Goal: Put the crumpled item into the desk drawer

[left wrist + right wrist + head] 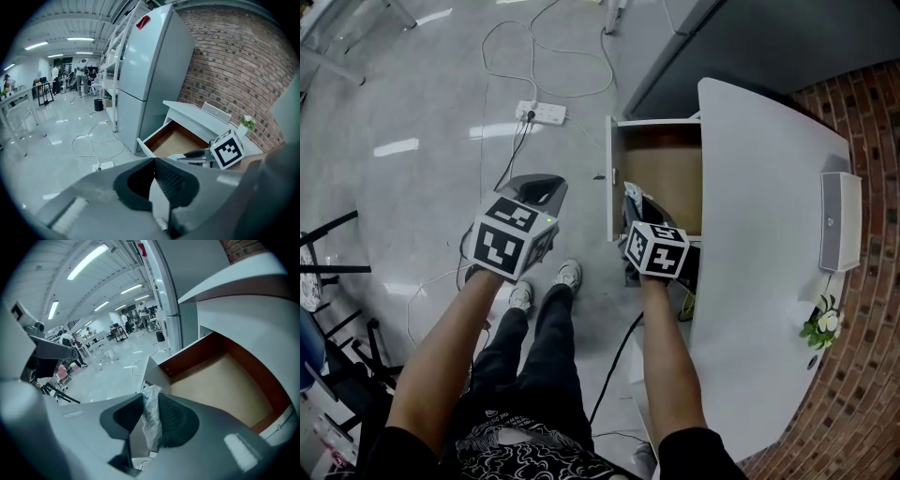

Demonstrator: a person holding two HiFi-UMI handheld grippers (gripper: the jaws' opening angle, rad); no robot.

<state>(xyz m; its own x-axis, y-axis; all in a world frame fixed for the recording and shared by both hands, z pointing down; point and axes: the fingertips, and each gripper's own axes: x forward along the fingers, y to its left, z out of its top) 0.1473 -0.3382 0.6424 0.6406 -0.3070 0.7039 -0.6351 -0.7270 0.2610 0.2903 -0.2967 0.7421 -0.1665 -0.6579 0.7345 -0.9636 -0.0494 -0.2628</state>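
The desk drawer [666, 183] stands pulled out, its brown bottom bare. My right gripper [637, 208] hovers at the drawer's near left corner, shut on the crumpled item [631, 194], a whitish crinkled wrapper. In the right gripper view the crumpled item [151, 418] is pinched between the two dark pads of the right gripper [150, 397], with the drawer [220, 380] just beyond to the right. My left gripper [551, 186] hangs over the floor left of the drawer. In its own view the left gripper [153, 161] has its tips together with nothing between them, and the drawer [176, 140] lies ahead.
The white desk top [769, 216] carries a white box [841, 220] and a small flower pot [822, 323]. A power strip [542, 113] and loose cables lie on the grey floor. A tall refrigerator [150, 70] stands beside the desk, and a brick wall runs behind it. My feet are below the drawer.
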